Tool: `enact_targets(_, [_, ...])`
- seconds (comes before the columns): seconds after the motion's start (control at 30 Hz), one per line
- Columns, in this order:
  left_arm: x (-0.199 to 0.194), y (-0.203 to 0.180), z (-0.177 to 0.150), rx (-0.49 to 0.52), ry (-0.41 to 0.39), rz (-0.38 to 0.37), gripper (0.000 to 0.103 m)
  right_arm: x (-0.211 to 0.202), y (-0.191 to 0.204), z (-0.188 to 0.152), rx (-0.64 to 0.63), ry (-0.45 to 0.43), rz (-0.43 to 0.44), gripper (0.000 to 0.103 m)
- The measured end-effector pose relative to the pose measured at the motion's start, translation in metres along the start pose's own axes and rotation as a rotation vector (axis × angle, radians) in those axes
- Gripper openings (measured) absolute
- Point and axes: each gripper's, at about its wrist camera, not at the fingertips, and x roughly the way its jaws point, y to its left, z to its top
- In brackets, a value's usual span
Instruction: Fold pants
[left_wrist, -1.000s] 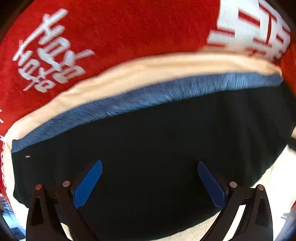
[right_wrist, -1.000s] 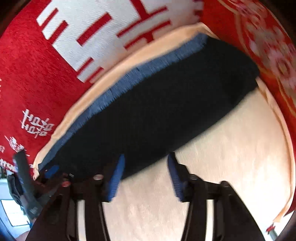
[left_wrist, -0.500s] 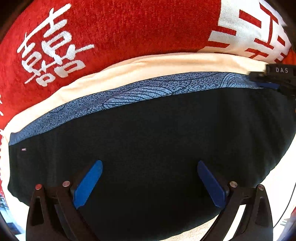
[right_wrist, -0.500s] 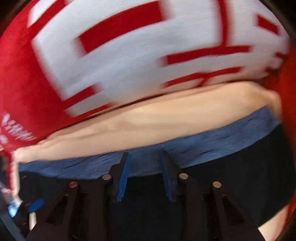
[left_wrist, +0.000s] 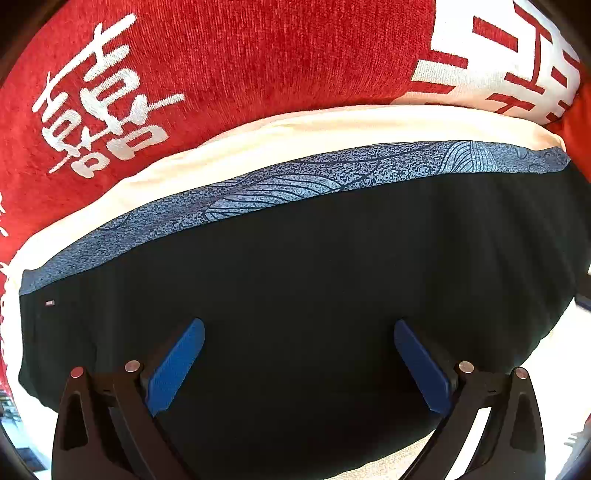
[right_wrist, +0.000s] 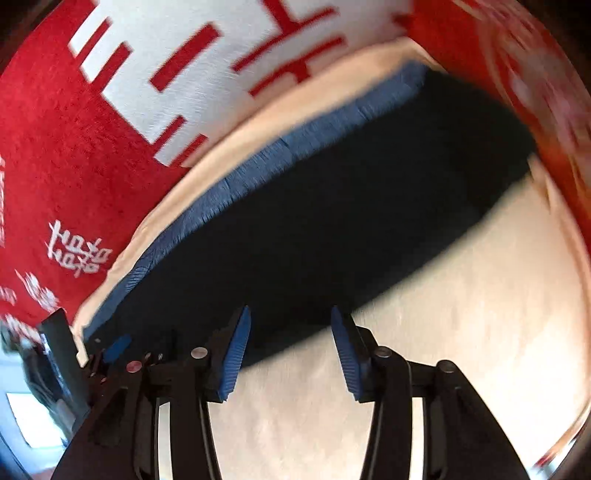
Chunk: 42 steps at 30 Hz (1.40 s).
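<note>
The folded black pants (left_wrist: 295, 288) lie flat on a cream cushion (left_wrist: 258, 147), with a blue patterned waistband (left_wrist: 295, 181) along the far edge. My left gripper (left_wrist: 299, 332) hovers over the middle of the pants, open and empty. In the right wrist view the pants (right_wrist: 332, 206) run diagonally, waistband (right_wrist: 280, 147) on the far side. My right gripper (right_wrist: 290, 325) is open and empty above the pants' near edge, where black cloth meets the cushion (right_wrist: 461, 314). The left gripper (right_wrist: 110, 350) shows at the pants' left end.
A red cloth with white characters (left_wrist: 221, 55) rises behind the cushion, and it also shows in the right wrist view (right_wrist: 74, 147). A red patterned cloth (right_wrist: 535, 74) borders the cushion at the right. Bare cream cushion lies in front of the pants.
My right gripper has pulled back from the waistband to the pants' near edge and opened wider. The left gripper has barely moved and stays open.
</note>
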Motion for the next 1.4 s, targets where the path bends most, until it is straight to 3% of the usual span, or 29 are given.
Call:
enact_targets(0.1, [-0.001, -0.001, 0.0, 0.0, -0.001, 0.001, 0.103, 0.006, -0.018, -0.008, 0.12, 0.008, 0.027, 0.05])
enact_targets(0.23, [-0.002, -0.002, 0.001, -0.004, 0.005, 0.003, 0.103, 0.012, -0.041, 0.009, 0.233, -0.025, 0.111, 0.05])
enact_targets(0.27, [-0.004, -0.004, 0.0, -0.003, 0.005, 0.005, 0.103, 0.006, -0.047, 0.018, 0.24, -0.027, 0.126, 0.046])
enact_targets(0.3, [-0.007, -0.007, -0.002, -0.003, 0.006, 0.008, 0.103, 0.008, -0.048, 0.024, 0.25, -0.019, 0.136, 0.025])
enact_targets(0.4, [-0.008, -0.008, -0.005, 0.008, 0.003, 0.015, 0.103, 0.01, -0.044, 0.026, 0.22, -0.015, 0.117, 0.021])
enact_targets(0.67, [-0.018, -0.02, -0.013, 0.042, -0.006, 0.045, 0.103, 0.018, -0.029, 0.018, 0.117, -0.012, 0.018, 0.024])
enact_targets(0.77, [-0.023, -0.02, -0.015, 0.014, 0.024, 0.031, 0.103, 0.015, -0.027, 0.012, 0.099, 0.005, 0.009, 0.028])
enact_targets(0.87, [-0.033, -0.024, -0.023, 0.004, 0.031, 0.022, 0.103, 0.01, -0.03, -0.003, 0.09, 0.028, 0.006, 0.04])
enact_targets(1.13, [-0.055, -0.03, -0.033, 0.034, 0.02, 0.025, 0.103, 0.004, -0.031, -0.022, 0.101, 0.065, 0.02, 0.041])
enact_targets(1.27, [-0.079, 0.003, -0.042, -0.003, -0.036, 0.092, 0.103, 0.001, -0.021, -0.025, 0.08, 0.076, 0.065, 0.041])
enact_targets(1.4, [-0.084, 0.063, -0.061, -0.098, 0.011, 0.19, 0.103, 0.004, 0.004, -0.033, -0.004, 0.096, 0.094, 0.041])
